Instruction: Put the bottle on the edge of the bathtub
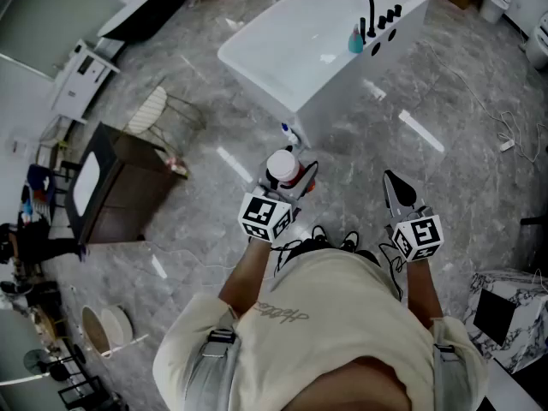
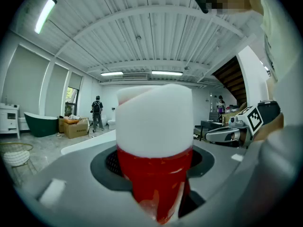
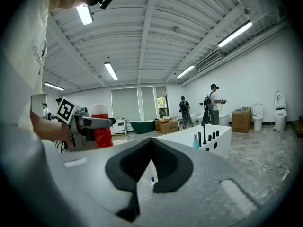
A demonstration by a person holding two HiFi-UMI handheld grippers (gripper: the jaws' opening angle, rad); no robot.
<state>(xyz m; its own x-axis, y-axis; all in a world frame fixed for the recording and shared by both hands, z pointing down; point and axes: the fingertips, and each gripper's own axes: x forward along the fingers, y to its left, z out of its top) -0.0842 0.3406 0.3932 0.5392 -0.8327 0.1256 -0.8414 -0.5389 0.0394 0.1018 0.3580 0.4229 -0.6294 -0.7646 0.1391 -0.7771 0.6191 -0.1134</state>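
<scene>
A red bottle [image 1: 283, 169] with a white cap stands upright in my left gripper [image 1: 287, 180], held in the air in front of the person. In the left gripper view the bottle [image 2: 154, 141] fills the middle, and the left gripper [image 2: 154, 176] is shut on its red body. The white bathtub [image 1: 291, 45] lies ahead on the floor, with a black faucet [image 1: 368, 11] and a teal bottle [image 1: 355, 39] on its far edge. My right gripper [image 1: 399, 192] is level with the left one, shut with nothing in it. In its own view the right gripper [image 3: 151, 148] faces the bathtub [image 3: 189, 137].
A small blue-capped bottle [image 1: 288, 132] stands on the floor by the tub's near corner. A dark wooden cabinet [image 1: 120, 191] and a wire stool [image 1: 154, 110] are at the left. A marble block [image 1: 505, 311] is at the right, and cables [image 1: 514, 135] lie on the floor.
</scene>
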